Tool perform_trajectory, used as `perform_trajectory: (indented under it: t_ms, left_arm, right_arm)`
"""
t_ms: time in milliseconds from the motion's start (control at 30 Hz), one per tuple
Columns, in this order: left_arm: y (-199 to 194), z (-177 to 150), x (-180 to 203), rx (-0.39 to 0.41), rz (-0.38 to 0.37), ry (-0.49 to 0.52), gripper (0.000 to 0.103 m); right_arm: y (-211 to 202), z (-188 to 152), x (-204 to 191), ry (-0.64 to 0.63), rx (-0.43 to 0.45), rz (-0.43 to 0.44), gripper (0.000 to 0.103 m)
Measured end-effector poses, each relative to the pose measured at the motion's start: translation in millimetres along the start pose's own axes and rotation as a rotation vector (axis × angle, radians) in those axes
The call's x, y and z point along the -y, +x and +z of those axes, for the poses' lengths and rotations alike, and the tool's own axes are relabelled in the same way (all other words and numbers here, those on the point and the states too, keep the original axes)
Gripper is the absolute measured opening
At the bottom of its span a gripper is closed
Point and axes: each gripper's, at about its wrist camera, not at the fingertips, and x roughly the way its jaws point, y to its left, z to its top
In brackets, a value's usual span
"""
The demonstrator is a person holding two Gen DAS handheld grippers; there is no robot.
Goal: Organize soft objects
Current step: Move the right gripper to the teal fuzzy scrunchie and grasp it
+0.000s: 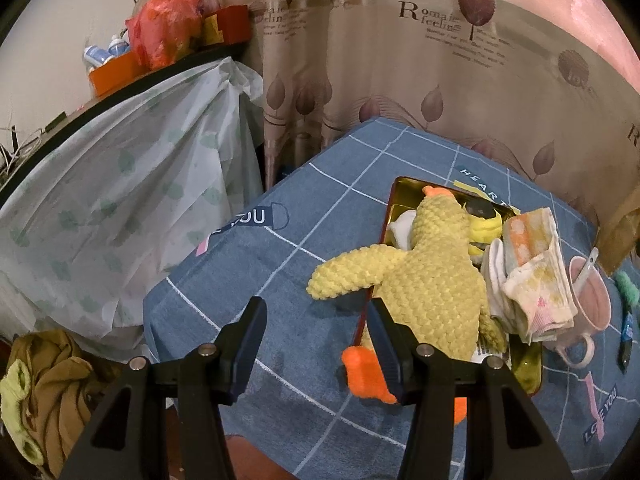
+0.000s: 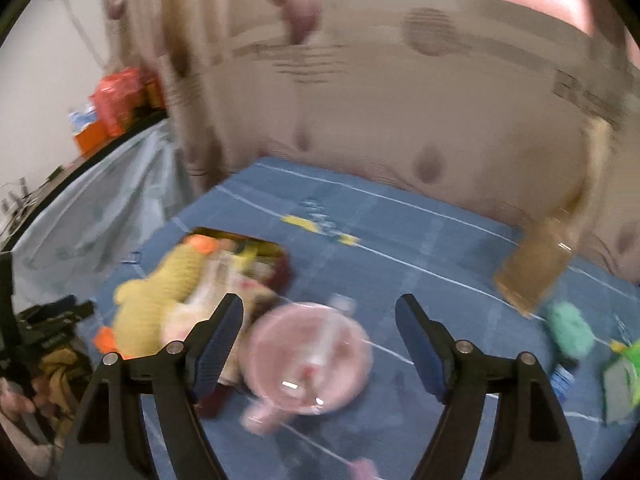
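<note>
Fingers (image 2: 416, 344) of right gripper (image 2: 318, 340) spread above pink mug (image 2: 308, 360).

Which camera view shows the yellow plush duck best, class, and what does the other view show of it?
The left wrist view: the yellow plush duck is sharp, lying across the tray edge, knit texture, wing and orange feet clear. The right wrist view shows only a motion-blurred yellow shape at its left.

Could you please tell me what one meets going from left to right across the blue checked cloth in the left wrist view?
Yellow knitted duck lying over the gold tray → patterned cloth bundle → pink mug with a spoon → green fuzzy item at the right edge.
</note>
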Motion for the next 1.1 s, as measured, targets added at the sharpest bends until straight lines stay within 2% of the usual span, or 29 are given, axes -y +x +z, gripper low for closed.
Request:
perform_trajectory:
  t_ms: [267,500,733,1100]
  left_arm:
    - [-5.5,-0.8,26.2,0.005,0.024,0.099,0.053]
    - [-23.8,3.9,71.4,0.016,-0.033,0.200,0.053]
    - [-35.8,10.9,141.9,-0.005,-0.168,0.299,0.053]
    - [-29.5,2.6,260.7,-0.066,-0.289,0.485,0.053]
  right_arm:
    - [-18.2,-32.5,111.5,0.110,-0.036,-0.209,0.076]
    - [-7.3,-47.9,188.2,0.169,-0.061,-0.292,0.076]
    - [14.3,-54.9,245.4,0.198,-0.092,-0.308,0.075]
    - [61.4,-54.9,294.3,0.200,-0.139,-0.265,0.073]
